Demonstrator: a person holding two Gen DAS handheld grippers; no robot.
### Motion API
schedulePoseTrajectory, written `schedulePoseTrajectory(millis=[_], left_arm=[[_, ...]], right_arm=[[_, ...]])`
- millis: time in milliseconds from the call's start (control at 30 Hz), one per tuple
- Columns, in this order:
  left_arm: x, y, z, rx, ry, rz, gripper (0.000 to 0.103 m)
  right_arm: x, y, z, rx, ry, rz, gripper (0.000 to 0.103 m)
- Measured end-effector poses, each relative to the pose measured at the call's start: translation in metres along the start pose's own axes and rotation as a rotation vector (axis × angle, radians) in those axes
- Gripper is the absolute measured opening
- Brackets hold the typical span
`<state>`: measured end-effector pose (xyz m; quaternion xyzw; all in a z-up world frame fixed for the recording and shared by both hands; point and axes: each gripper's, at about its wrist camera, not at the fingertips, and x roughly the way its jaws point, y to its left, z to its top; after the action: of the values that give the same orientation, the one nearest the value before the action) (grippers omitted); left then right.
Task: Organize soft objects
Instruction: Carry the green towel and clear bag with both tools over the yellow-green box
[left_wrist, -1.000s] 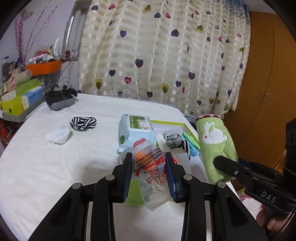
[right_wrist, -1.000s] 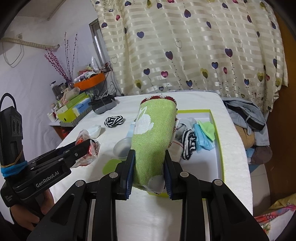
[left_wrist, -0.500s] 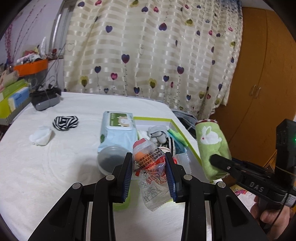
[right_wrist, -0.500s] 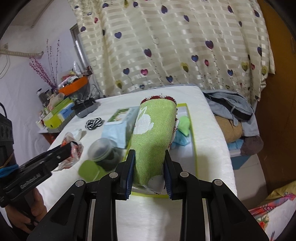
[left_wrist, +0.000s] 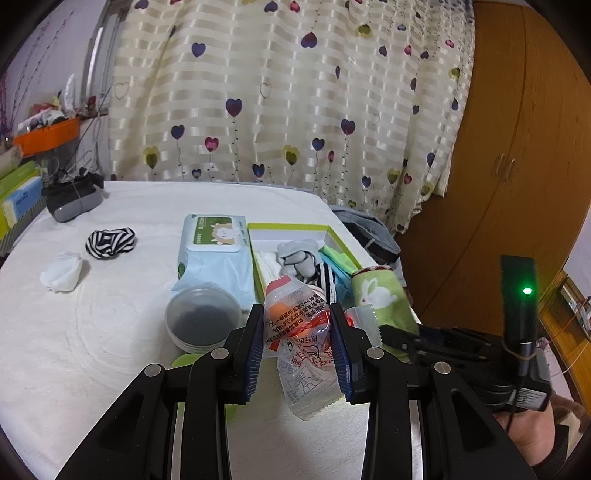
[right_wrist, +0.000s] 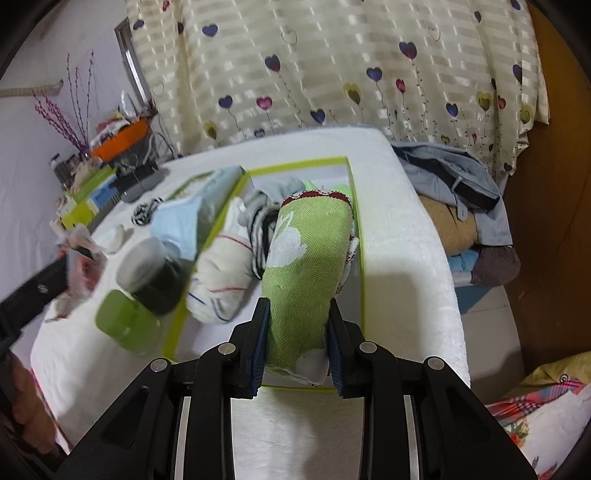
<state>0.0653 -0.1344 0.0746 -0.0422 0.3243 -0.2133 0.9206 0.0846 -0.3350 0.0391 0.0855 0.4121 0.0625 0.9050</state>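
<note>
My left gripper (left_wrist: 297, 341) is shut on a clear plastic snack packet (left_wrist: 299, 332) with red print, held above the table's front edge. My right gripper (right_wrist: 295, 332) is shut on a rolled green towel with a white rabbit (right_wrist: 306, 258), held over the near end of the green-rimmed white box (right_wrist: 356, 221); the towel also shows in the left wrist view (left_wrist: 380, 299). The box (left_wrist: 288, 226) holds grey, striped, white and green-blue soft items. A striped black-and-white sock ball (left_wrist: 110, 242) and a white cloth wad (left_wrist: 62, 271) lie on the table at left.
A wet-wipes pack (left_wrist: 212, 251) lies left of the box. A lidded round container (left_wrist: 201, 321) and a green lid (right_wrist: 125, 321) sit near the front. Clutter and boxes stand at far left (left_wrist: 22, 192). Clothes pile (right_wrist: 461, 192) lies right of the table.
The right gripper has carried the green towel forward and lower over the box. The left gripper, still holding the packet, has shifted a little to the right.
</note>
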Motion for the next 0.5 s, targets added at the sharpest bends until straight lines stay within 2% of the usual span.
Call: schedulePoseTrajectory(millis=[200,500], left_arm=[[0.007,-0.002,-0.001,0.005,0.016,0.001,0.032],[0.017,-0.003,-0.001,0.01,0.035,0.006,0.032]], right_arm=[[0.021,-0.004,0.002,-0.025,0.04,-0.025,0.029],[0.048,-0.006,0.024,-0.065,0.046,-0.052,0.03]])
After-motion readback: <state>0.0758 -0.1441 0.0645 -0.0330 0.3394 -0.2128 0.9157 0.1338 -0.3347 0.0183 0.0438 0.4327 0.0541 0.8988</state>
